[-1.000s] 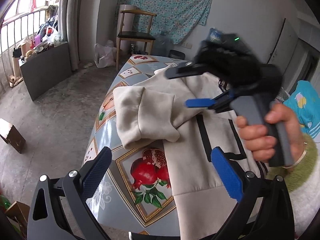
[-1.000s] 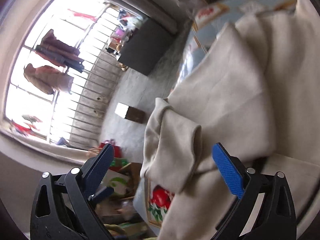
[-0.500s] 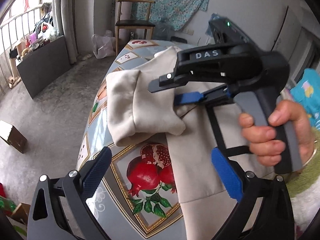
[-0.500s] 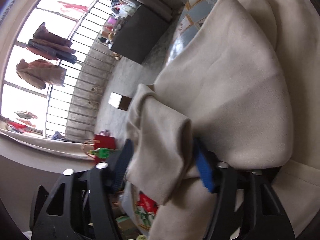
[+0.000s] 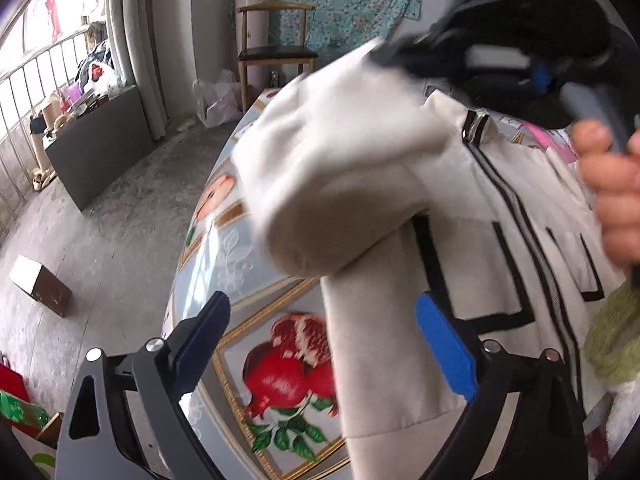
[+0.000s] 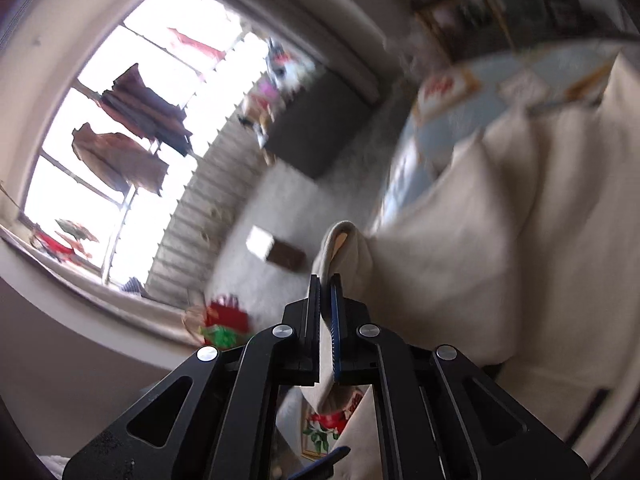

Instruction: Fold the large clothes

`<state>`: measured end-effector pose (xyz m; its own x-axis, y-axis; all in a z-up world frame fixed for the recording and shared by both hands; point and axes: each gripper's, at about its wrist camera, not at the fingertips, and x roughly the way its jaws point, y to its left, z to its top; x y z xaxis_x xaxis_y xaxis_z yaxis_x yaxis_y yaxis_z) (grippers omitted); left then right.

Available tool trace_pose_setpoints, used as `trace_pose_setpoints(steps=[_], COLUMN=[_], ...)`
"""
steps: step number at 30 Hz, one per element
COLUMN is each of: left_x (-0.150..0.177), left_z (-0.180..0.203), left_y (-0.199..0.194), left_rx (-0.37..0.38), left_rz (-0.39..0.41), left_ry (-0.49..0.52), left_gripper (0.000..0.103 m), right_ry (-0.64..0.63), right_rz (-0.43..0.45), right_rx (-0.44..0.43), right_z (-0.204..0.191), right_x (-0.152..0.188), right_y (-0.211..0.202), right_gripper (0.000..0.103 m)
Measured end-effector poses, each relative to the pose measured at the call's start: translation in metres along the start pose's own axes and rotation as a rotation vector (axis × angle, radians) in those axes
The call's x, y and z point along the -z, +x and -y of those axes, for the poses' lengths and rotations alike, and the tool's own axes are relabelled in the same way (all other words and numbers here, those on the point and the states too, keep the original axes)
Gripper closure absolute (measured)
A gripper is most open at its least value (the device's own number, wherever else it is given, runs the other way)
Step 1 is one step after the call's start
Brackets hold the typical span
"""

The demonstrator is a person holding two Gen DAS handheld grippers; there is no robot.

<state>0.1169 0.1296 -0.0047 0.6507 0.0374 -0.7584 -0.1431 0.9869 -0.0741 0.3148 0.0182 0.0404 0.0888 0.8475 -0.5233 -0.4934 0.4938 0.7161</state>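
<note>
the right gripper (image 6: 326, 292) is clenched on the cuff edge of the cream jacket's sleeve (image 5: 344, 168), holding it lifted above the table (image 5: 224, 264). the jacket (image 5: 500, 240) lies zip-up across the table from 12 to 4 o'clock in the left wrist view, its hem running off the near edge at 6. the left gripper (image 5: 320, 340) hangs released, fingers wide, over the pomegranate print (image 5: 288, 372) at the table's near edge. bare floor (image 5: 112, 216) lies open at 9 o'clock, with a small box (image 5: 40, 290) on it.
</note>
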Motion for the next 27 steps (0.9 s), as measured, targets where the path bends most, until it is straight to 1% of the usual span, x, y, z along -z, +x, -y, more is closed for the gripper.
trace_pose_setpoints(steps=[2, 4, 6, 7, 9, 12, 15, 18, 19, 20, 21, 22, 23, 24, 25, 26, 27], left_x=[-0.005, -0.011, -0.019, -0.024, -0.031, -0.042, -0.047, -0.054, -0.056, -0.059, -0.060, -0.063, -0.065, -0.067, -0.069, -0.071, -0.072], left_z=[0.005, 0.010, 0.014, 0.013, 0.018, 0.024, 0.025, 0.027, 0.027, 0.026, 0.024, 0.022, 0.018, 0.014, 0.010, 0.004, 0.001], left_y=[0.000, 0.003, 0.010, 0.013, 0.021, 0.038, 0.054, 0.073, 0.079, 0.087, 0.092, 0.097, 0.101, 0.104, 0.106, 0.107, 0.107], left_rx=[-0.002, -0.006, -0.016, -0.021, -0.031, -0.064, -0.083, -0.119, -0.138, -0.159, -0.164, -0.170, -0.173, -0.171, -0.162, -0.136, -0.125], left_rz=[0.007, 0.005, -0.006, -0.010, -0.024, -0.059, -0.092, -0.116, -0.127, -0.143, -0.153, -0.165, -0.174, -0.180, -0.184, -0.183, -0.182], left_ry=[0.010, 0.022, 0.038, 0.044, 0.063, 0.106, 0.127, 0.156, 0.166, 0.176, 0.177, 0.175, 0.163, 0.147, 0.133, 0.106, 0.090], left_gripper=[0.015, 0.017, 0.020, 0.023, 0.026, 0.028, 0.033, 0.040, 0.044, 0.048, 0.050, 0.055, 0.062, 0.064, 0.068, 0.073, 0.076], right_ry=[0.000, 0.012, 0.035, 0.062, 0.118, 0.230, 0.331, 0.405, 0.428, 0.442, 0.455, 0.463, 0.472, 0.477, 0.480, 0.483, 0.483], right_rz=[0.075, 0.156, 0.213, 0.252, 0.297, 0.325, 0.294, 0.258, 0.253, 0.255, 0.258, 0.260, 0.265, 0.266, 0.264, 0.260, 0.256], right_rx=[0.012, 0.049, 0.080, 0.108, 0.136, 0.176, 0.242, 0.278, 0.286, 0.291, 0.294, 0.297, 0.304, 0.310, 0.319, 0.332, 0.342], right_z=[0.009, 0.025, 0.042, 0.061, 0.089, 0.143, 0.192, 0.227, 0.239, 0.245, 0.250, 0.250, 0.252, 0.255, 0.256, 0.256, 0.256], right_x=[-0.007, -0.010, -0.010, -0.007, -0.001, 0.015, 0.030, 0.047, 0.050, 0.054, 0.056, 0.056, 0.058, 0.060, 0.062, 0.063, 0.063], right_y=[-0.039, -0.083, -0.115, -0.141, -0.170, -0.202, -0.209, -0.206, -0.206, -0.205, -0.205, -0.205, -0.208, -0.211, -0.213, -0.214, -0.215], right_gripper=[0.099, 0.099, 0.099, 0.099, 0.099, 0.099, 0.099, 0.098, 0.099, 0.099, 0.099, 0.099, 0.099, 0.099, 0.099, 0.098, 0.098])
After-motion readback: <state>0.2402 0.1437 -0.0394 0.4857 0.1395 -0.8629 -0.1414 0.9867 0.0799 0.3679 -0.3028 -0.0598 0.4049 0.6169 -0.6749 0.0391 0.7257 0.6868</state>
